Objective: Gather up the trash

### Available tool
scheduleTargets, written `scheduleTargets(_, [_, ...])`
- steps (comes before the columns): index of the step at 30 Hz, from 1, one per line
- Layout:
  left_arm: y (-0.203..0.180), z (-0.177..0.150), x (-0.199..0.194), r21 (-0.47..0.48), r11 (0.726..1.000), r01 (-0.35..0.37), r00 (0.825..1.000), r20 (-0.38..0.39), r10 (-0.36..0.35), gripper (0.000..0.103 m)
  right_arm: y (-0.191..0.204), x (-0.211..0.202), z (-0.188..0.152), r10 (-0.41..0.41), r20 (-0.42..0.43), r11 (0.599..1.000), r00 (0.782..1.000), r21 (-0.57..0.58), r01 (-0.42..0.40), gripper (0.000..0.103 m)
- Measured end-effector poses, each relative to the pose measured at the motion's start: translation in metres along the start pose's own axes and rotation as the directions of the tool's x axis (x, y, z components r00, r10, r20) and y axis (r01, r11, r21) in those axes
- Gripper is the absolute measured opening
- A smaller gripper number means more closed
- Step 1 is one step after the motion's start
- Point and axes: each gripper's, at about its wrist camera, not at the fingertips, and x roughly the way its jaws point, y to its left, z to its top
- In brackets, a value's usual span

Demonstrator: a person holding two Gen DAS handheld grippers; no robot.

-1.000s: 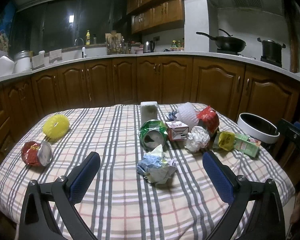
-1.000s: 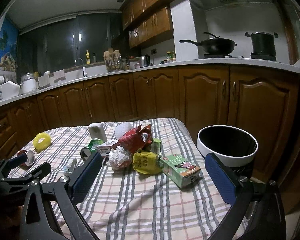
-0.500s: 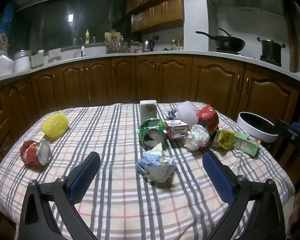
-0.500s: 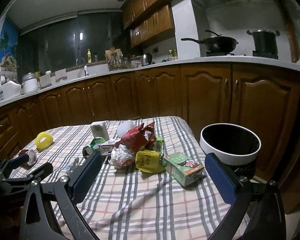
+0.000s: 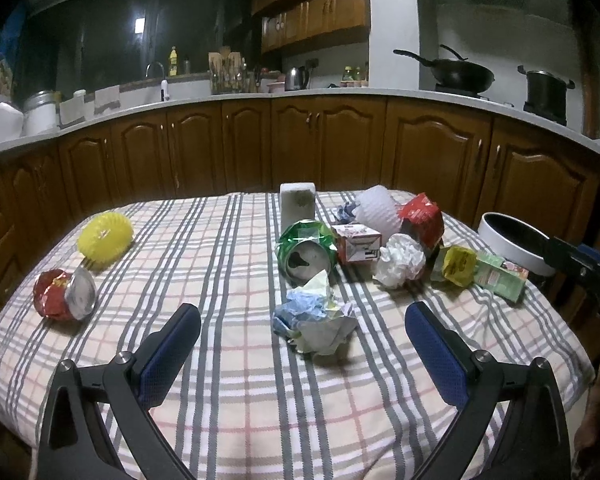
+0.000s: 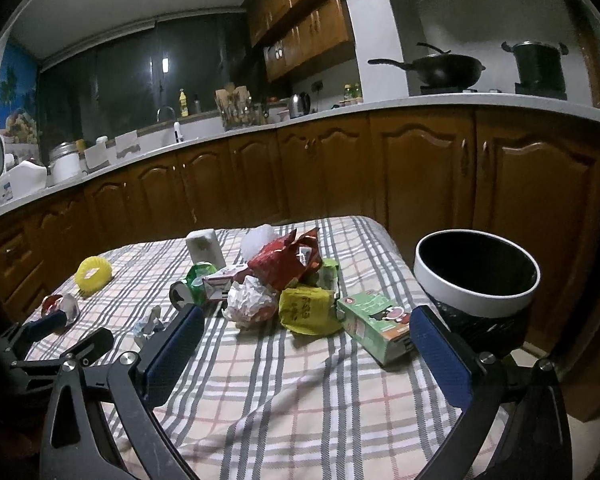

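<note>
Trash lies on the checked tablecloth (image 5: pixel 228 360). In the left wrist view a crumpled blue-white paper wad (image 5: pixel 316 316) sits just ahead of my open, empty left gripper (image 5: pixel 302 326). Behind it are a crushed green can (image 5: pixel 306 250), a small pink-white box (image 5: pixel 358 243), a white paper ball (image 5: pixel 400 261), a red snack bag (image 5: pixel 422 220), a yellow wrapper (image 5: pixel 458 266) and a green carton (image 5: pixel 500 278). My right gripper (image 6: pixel 306 328) is open and empty, near the yellow wrapper (image 6: pixel 306 308) and green carton (image 6: pixel 374 328). The white-rimmed bin (image 6: pixel 476 274) stands beside the table's right edge.
A yellow spiky ring (image 5: pixel 105 236) and a crushed red can (image 5: pixel 64 294) lie at the table's left. A white box (image 5: pixel 297 200) stands upright at the back. Brown kitchen cabinets (image 5: pixel 340 148) run behind the table. The left gripper shows in the right wrist view (image 6: pixel 56 334).
Both grippers have shifted only slightly; the right view has tilted a little and moved closer to the table. Nothing was picked up or moved.
</note>
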Motion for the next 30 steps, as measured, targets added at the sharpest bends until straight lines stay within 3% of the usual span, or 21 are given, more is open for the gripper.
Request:
scheduleTargets(9, [0.003,0.003,0.016,-0.010,1.000,0.005,0.999,-0.047,-0.006,0.102,0.000,0.023,-0.002,0.045,-0.061,0.999,0.997,0.006,-0.045,0.098])
scheduleTargets(16, [0.015,0.012,0.041,-0.054,0.998,0.014,0.993,-0.114,-0.020,0.098,-0.001,0.062,0.001,0.086,-0.158,0.996,0.984,0.020,-0.084,0.081])
scheduleTargets(24, [0.017,0.019,0.073,-0.064,0.997,0.037,0.982,-0.181,-0.048,0.093,-0.005,0.108,-0.001,0.092,-0.253,0.996,0.963,0.038,-0.085,0.073])
scheduleTargets(27, [0.014,0.019,0.085,-0.053,0.998,0.045,0.977,-0.205,-0.055,0.088,-0.009,0.120,-0.002,0.093,-0.277,0.995,0.956,0.049,-0.082,0.071])
scheduleTargets(30, [0.012,0.019,0.098,-0.051,0.997,0.062,0.969,-0.235,-0.072,0.078,-0.012,0.130,-0.003,0.097,-0.298,0.995,0.950,0.057,-0.084,0.060])
